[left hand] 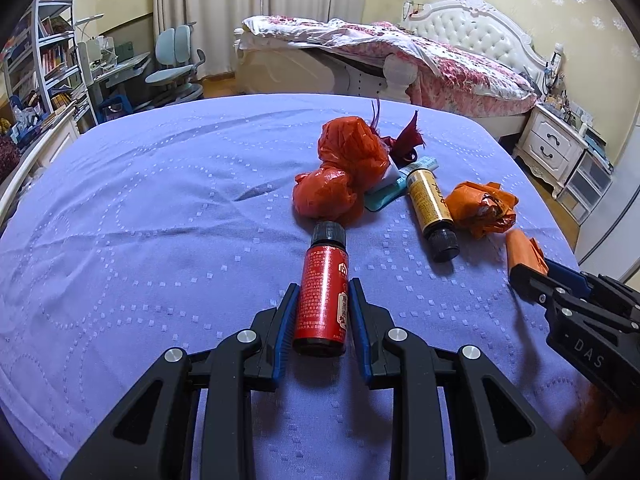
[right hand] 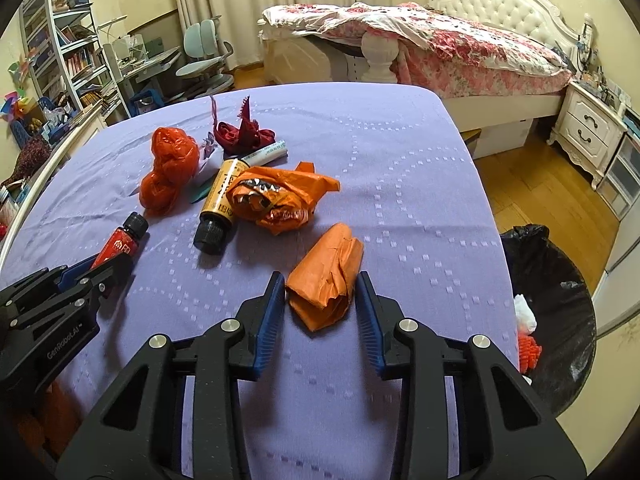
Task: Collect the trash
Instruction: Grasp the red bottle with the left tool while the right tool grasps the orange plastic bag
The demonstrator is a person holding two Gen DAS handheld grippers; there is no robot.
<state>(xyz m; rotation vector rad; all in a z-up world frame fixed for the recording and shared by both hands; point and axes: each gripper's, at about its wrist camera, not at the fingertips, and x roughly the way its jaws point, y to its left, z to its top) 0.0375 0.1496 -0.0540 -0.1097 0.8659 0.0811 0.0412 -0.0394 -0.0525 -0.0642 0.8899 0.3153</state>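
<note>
**Trash on the lavender tabletop**

We see a tabletop (right hand: 400,168) under a lavender dotted cloth. On it lie a red bottle (left hand: 322,300), a yellow bottle (right hand: 222,200) with its black cap toward six o'clock, and a knotted red bag (right hand: 170,168) at ten o'clock. A crumpled orange bag (right hand: 280,200) lies beside the yellow bottle, and a folded orange wrapper (right hand: 326,284) lies nearest us.

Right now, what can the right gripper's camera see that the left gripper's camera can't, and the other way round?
Only the right view shows the black-lined trash bin beside the table. Only the left view shows the red bottle whole, clamped in the left gripper. Both show the yellow bottle, the red bag and the folded orange wrapper between the right gripper fingers.
</note>
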